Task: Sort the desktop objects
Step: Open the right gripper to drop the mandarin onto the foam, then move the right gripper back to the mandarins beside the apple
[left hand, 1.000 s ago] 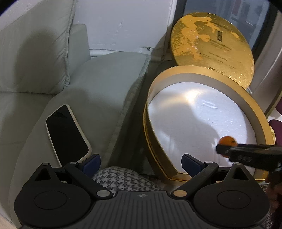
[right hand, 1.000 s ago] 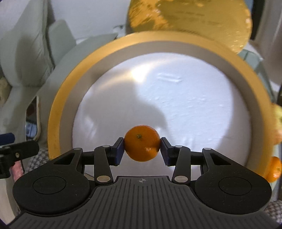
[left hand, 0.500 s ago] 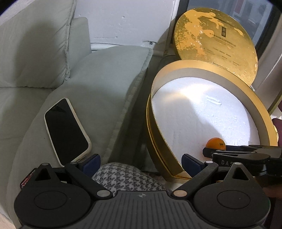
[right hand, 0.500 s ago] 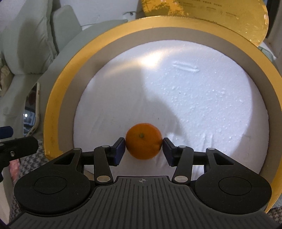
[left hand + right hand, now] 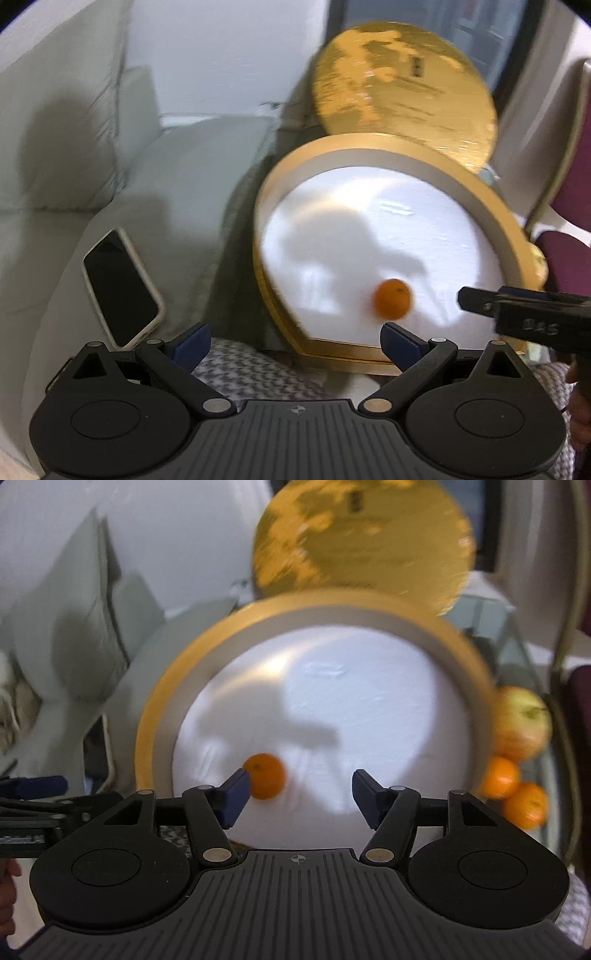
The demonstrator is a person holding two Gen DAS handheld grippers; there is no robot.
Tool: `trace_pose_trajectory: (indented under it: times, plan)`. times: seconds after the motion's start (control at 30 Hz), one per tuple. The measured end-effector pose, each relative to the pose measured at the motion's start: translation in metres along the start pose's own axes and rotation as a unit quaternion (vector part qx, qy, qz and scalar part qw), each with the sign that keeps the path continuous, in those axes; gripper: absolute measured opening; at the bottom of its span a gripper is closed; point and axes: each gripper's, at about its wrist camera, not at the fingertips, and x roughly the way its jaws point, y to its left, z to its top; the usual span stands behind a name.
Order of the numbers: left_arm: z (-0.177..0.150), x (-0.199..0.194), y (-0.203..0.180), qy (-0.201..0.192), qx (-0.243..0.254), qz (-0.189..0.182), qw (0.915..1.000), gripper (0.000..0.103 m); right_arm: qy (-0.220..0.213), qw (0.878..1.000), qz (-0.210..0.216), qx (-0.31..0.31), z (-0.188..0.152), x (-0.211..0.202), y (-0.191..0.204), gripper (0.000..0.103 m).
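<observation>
A mandarin (image 5: 265, 775) lies on the white foam floor of the round gold box (image 5: 155, 716), near its front rim, free of both tongs. The right tongs (image 5: 297, 794) are spread wide, close above the fruit; the left tongs (image 5: 295, 341) are also spread and empty. Judged step: release complete; remaining fruit (image 5: 517, 790) beside the box appears next, requiring a centred, gentle grasp.

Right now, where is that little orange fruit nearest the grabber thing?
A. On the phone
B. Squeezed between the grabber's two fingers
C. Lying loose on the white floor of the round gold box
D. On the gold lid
C. The mandarin sits on the white lining of the gold box, with the right gripper wide open, only its left finger beside the fruit.
</observation>
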Motion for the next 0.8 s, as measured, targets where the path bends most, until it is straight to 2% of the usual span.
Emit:
trace_pose_trajectory:
  times: [0.13,0.37,0.53,0.63,0.8]
  plan:
    - [-0.005,-0.012,-0.034,-0.004,0.054,-0.022,0.9983,0.099,-0.023,0.999,-0.013,0.028,-0.016,-0.041,-0.028,0.067]
    - [-0.007,-0.026,-0.090,-0.014,0.132,-0.042,0.9902,0.100,-0.053,0.994,-0.054,0.080,-0.043,-0.091,-0.077,0.067]
    - [-0.019,-0.026,-0.125,-0.014,0.182,-0.062,0.9812,0.101,-0.064,0.987,-0.079,0.123,-0.059,-0.100,-0.105,0.068]
    - [-0.029,-0.022,-0.137,-0.006,0.210,-0.065,0.9756,0.101,-0.060,0.986,-0.074,0.136,-0.063,-0.096,-0.113,0.068]
    - [-0.035,-0.019,-0.144,-0.001,0.225,-0.056,0.9728,0.101,-0.052,0.987,-0.063,0.138,-0.064,-0.088,-0.115,0.068]
